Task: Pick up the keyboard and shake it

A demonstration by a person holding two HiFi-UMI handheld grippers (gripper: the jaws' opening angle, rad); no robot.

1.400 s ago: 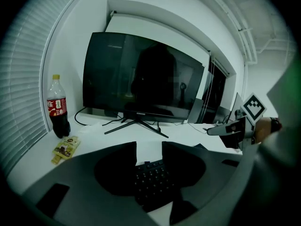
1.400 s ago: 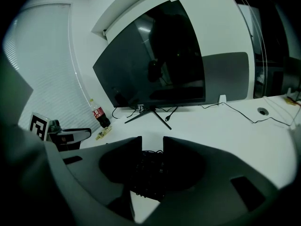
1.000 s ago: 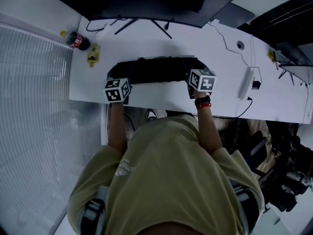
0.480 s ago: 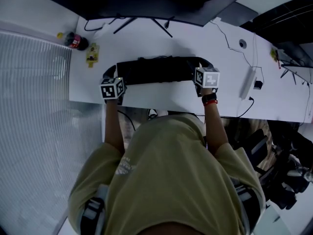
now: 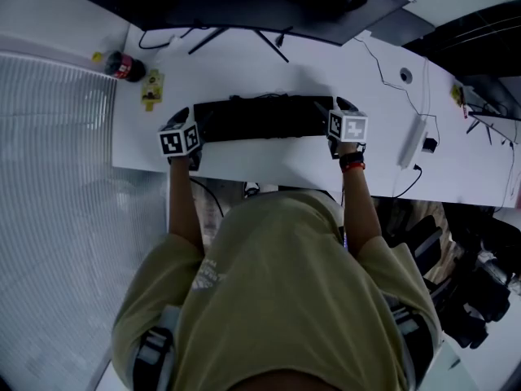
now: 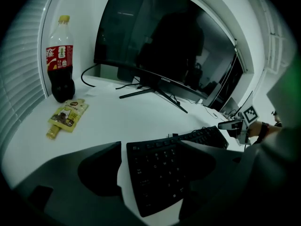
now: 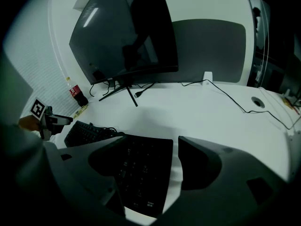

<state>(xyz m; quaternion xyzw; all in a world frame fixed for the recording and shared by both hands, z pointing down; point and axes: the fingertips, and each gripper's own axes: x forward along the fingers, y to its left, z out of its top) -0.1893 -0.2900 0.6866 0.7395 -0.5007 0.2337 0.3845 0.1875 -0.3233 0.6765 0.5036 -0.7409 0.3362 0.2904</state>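
The black keyboard (image 5: 260,119) lies flat on the white desk (image 5: 244,163), in front of the monitor. My left gripper (image 5: 186,127) is at its left end and my right gripper (image 5: 345,119) at its right end. Both sets of jaws are opening. In the left gripper view the keyboard (image 6: 162,173) lies between the jaws of the left gripper (image 6: 153,149), with a strip of white desk between its end and the outer jaw. In the right gripper view the keyboard (image 7: 141,173) likewise sits inside the wide right gripper (image 7: 174,147), with a gap at the outer jaw.
A curved dark monitor (image 5: 244,6) stands at the back on a splayed stand. A cola bottle (image 5: 126,66) and a yellow packet (image 5: 153,88) sit at the far left. A white power strip (image 5: 415,137) and thin cables lie to the right. The desk's near edge is just behind my hands.
The keyboard has gone from arched and raised to lying flat on the desk. Both grippers moved forward and slightly outward, and their jaws have spread off its ends.
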